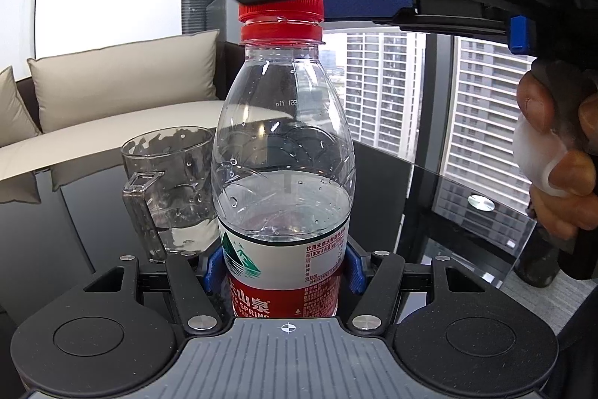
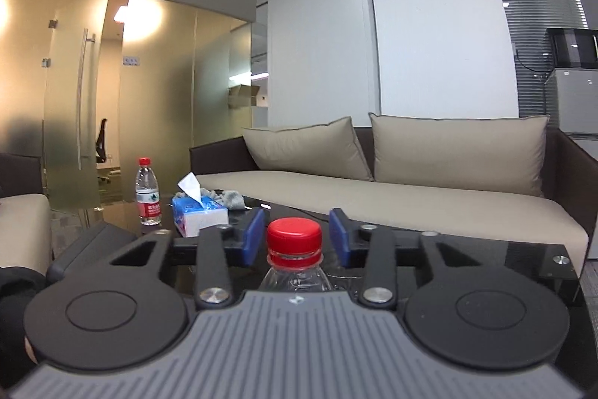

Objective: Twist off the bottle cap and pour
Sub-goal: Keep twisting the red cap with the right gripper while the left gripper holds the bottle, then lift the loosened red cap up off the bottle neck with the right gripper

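Currently: office lounge with a beige cushioned sofa (image 2: 392, 189), frosted glass partition (image 2: 74, 122) and high-rise windows (image 1: 388, 88). Work surface is a black glossy glass table (image 1: 441, 212). On it, far side, are a second red-capped water bottle (image 2: 148, 191) and a blue-white tissue box (image 2: 200, 215), just beside each other. A clear plastic water bottle with red-and-white label (image 1: 284, 174), roughly half full, stands upright on the table. A clear glass mug with handle (image 1: 168, 189) is just beside it, holding a little water. Left gripper (image 1: 283, 268) is clamped on the bottle's label band, blue pads touching both sides. Right gripper (image 2: 297, 236) is spread wide, pads either side of the red screw cap (image 2: 294, 236), gaps visible, not touching.
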Motion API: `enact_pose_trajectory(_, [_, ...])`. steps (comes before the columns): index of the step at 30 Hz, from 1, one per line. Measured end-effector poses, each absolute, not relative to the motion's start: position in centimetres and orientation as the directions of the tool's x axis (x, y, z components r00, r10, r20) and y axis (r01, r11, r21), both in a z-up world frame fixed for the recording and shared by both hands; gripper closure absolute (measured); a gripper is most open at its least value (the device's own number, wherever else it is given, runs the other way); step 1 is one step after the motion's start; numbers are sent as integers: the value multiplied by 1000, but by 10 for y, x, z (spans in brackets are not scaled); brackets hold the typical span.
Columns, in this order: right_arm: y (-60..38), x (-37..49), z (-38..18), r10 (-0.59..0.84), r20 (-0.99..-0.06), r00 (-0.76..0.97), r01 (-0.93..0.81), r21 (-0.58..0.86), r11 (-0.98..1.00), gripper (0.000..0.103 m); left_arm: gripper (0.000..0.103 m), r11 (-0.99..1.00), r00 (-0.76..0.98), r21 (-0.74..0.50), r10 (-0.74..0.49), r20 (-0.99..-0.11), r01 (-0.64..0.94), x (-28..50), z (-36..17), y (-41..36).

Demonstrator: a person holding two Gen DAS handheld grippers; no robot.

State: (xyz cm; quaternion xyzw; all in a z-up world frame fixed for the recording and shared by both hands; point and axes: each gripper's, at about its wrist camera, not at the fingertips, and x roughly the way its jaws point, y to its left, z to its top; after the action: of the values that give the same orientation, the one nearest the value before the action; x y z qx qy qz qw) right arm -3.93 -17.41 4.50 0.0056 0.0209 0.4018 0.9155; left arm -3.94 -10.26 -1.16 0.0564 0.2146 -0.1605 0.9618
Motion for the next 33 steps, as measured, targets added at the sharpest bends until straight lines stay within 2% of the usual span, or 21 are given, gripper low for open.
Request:
enact_pose_trajectory(10, [-185, -21, 41, 815, -27, 579, -815, 16, 579, 71, 47, 940, 855, 44, -288, -431, 338, -39, -12, -104])
enact_pose_trajectory(16, [-204, 3, 41, 871, -22, 491, -866, 94, 491, 70, 47, 939, 858, 52, -288, -425, 341, -38, -12, -104])
enact_pose_trajectory(22, [-211, -6, 38, 860, -9, 510, -854, 118, 507, 60, 47, 939, 858, 49, -288, -425, 339, -41, -11, -101])
enact_pose_trajectory(33, [-223, -17, 37, 846, 4, 533, -838, 143, 527, 57, 47, 940, 856, 42, -288, -430, 338, -41, -11, -101])
